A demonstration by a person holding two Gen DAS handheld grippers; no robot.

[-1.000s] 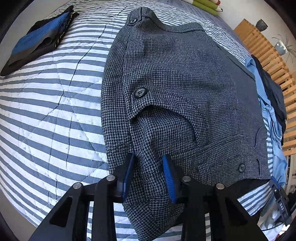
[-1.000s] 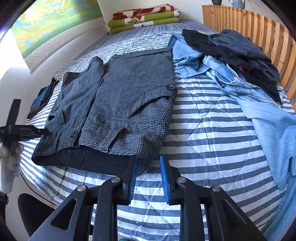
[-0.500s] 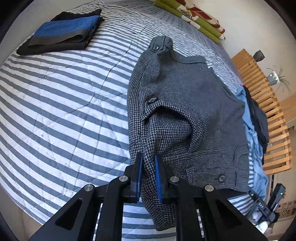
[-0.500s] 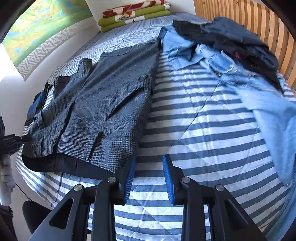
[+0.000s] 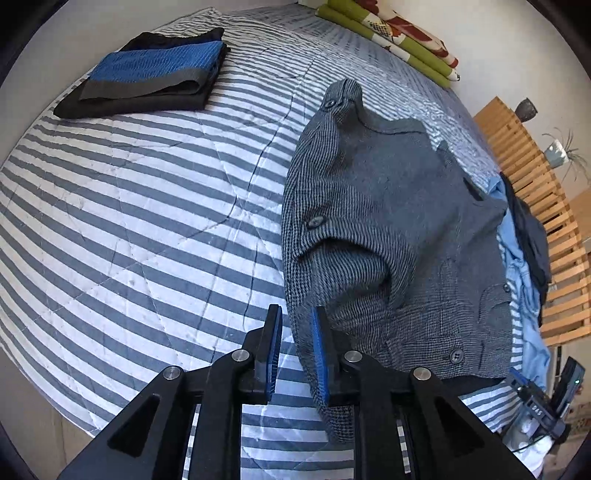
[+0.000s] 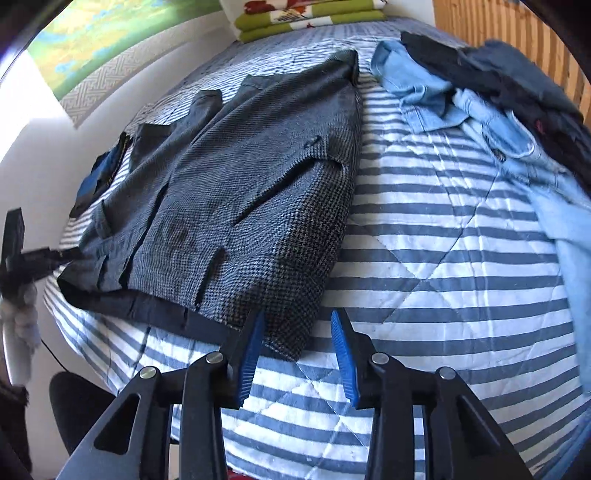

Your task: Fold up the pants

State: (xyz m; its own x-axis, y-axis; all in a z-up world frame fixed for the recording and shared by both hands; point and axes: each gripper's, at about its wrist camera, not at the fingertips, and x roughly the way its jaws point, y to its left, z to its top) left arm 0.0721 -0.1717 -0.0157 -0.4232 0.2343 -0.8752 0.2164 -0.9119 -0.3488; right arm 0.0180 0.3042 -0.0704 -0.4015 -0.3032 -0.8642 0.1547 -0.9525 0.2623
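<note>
My grey checked wool pants [image 5: 399, 236] lie flat on the bed with the blue and white striped quilt [image 5: 122, 229]. Everything else I place from the pants.

My left gripper [image 5: 295, 354] has its blue pads a small way apart. The near left edge of the pants hangs between them. The cloth touches the right pad, and I cannot tell if the pads pinch it. From here that corner looks a bit lifted, with a soft fold bulging up behind it.

My right gripper [image 6: 297, 354] is wide open and holds nothing. The near right corner of the pants [image 6: 258, 206] sits just in front of the gap, close to the left pad. A dark lining edge pokes out under the near hem.

Left of the pants there is lots of bare quilt. Far off on that side sits a folded stack of black, grey and blue clothes [image 5: 147, 74].

Right of the pants there is a strip of bare quilt, then a messy heap of light blue denim and dark clothes [image 6: 491, 92]. Behind the heap stands a wooden slatted bed end [image 6: 517, 29].

Beyond the far edge of the pants lie folded green, red and white blankets [image 6: 306, 18] by the wall.
</note>
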